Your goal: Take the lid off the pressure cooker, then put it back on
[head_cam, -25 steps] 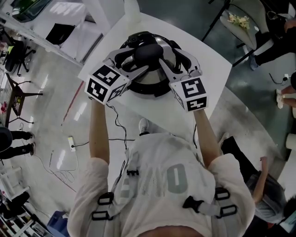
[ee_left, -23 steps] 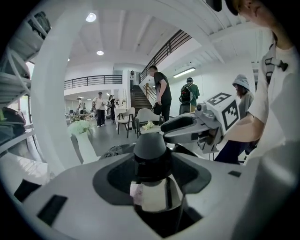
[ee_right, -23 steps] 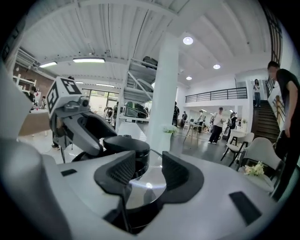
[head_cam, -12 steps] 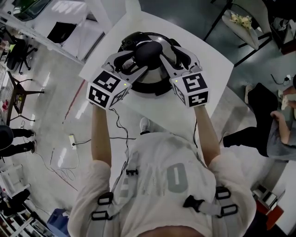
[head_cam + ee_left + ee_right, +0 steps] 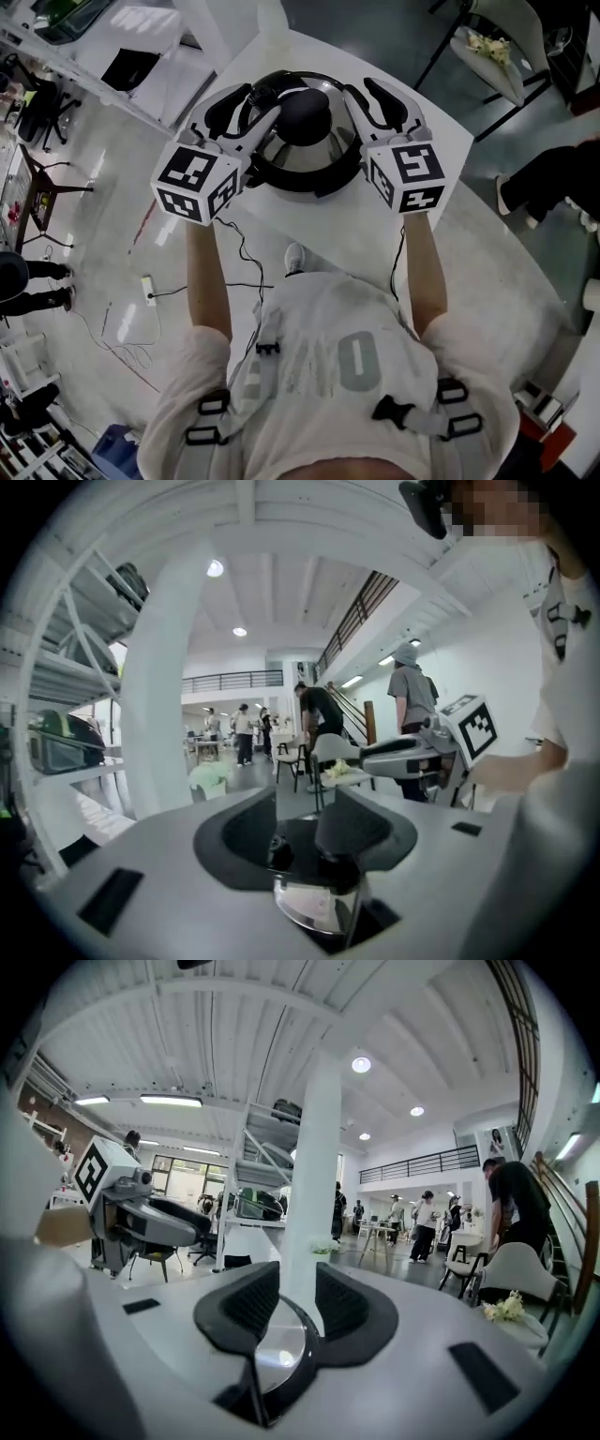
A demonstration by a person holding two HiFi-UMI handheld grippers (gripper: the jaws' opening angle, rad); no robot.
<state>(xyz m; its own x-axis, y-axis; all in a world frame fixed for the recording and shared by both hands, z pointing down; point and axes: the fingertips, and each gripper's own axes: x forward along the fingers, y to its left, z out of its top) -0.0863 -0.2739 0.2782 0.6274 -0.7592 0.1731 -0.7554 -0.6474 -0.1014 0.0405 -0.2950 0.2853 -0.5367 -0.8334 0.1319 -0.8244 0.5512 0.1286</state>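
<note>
Left gripper [image 5: 305, 832]: jaws closing, pads on lid [image 5: 314, 907] rim, black knob [image 5: 342, 832] just beyond. Right gripper [image 5: 281, 1312]: jaws closing, narrower, steel lid edge between pads. Lid held between both grippers, one each side, above white table [image 5: 422, 159].

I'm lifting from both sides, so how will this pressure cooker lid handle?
Probably stiff and fairly heavy: the lid looks like polished metal with a thick black rim. Its shiny surface is likely slippery; the rim seems the safer hold.
</note>
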